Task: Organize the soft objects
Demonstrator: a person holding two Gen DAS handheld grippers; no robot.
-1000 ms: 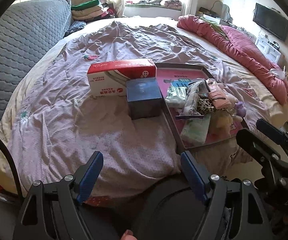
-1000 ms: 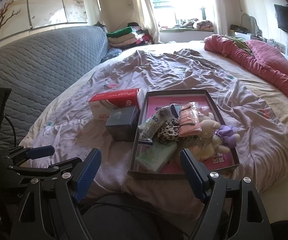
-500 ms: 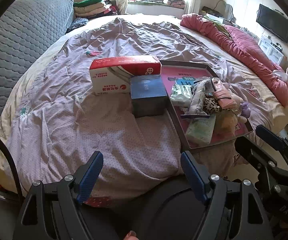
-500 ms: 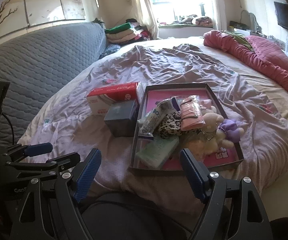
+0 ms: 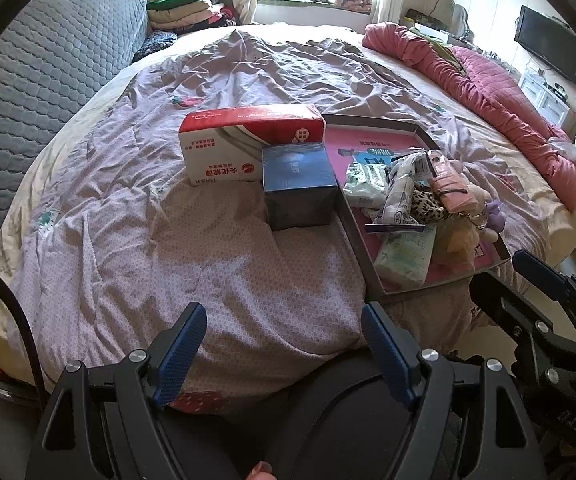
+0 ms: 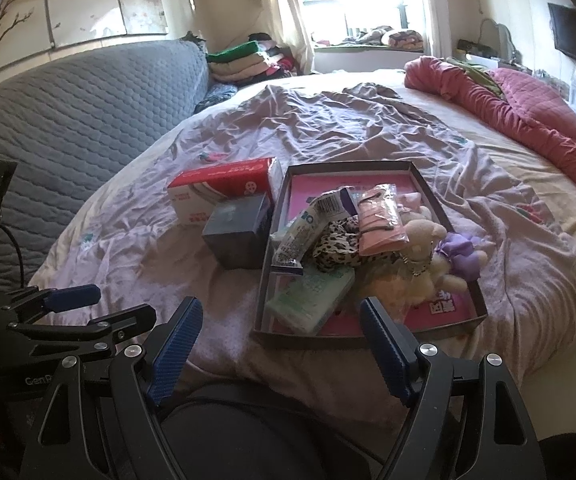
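Note:
A shallow dark tray with a pink floor (image 6: pixel 372 184) (image 5: pixel 376 128) lies on the bed. In it is a heap of soft things: a green tissue pack (image 6: pixel 308 296) (image 5: pixel 406 254), a white wrapped pack (image 6: pixel 308 228), a leopard-print cloth (image 6: pixel 336 246), a pink pouch (image 6: pixel 380 220), a cream plush toy (image 6: pixel 420 256) and a purple plush (image 6: pixel 462 254). My left gripper (image 5: pixel 282 344) is open and empty over the near bed edge. My right gripper (image 6: pixel 278 338) is open and empty just short of the tray's near rim.
A red and white tissue box (image 5: pixel 248 140) (image 6: pixel 224 188) and a dark blue box (image 5: pixel 298 188) (image 6: pixel 240 232) stand left of the tray. The bed has a wrinkled lilac sheet (image 5: pixel 168 220), a rolled pink quilt (image 5: pixel 488 84) at right and a grey padded headboard (image 6: pixel 68 116) at left.
Both grippers have moved forward and a little higher toward the tray and boxes, which look nearer. Both stay open and empty.

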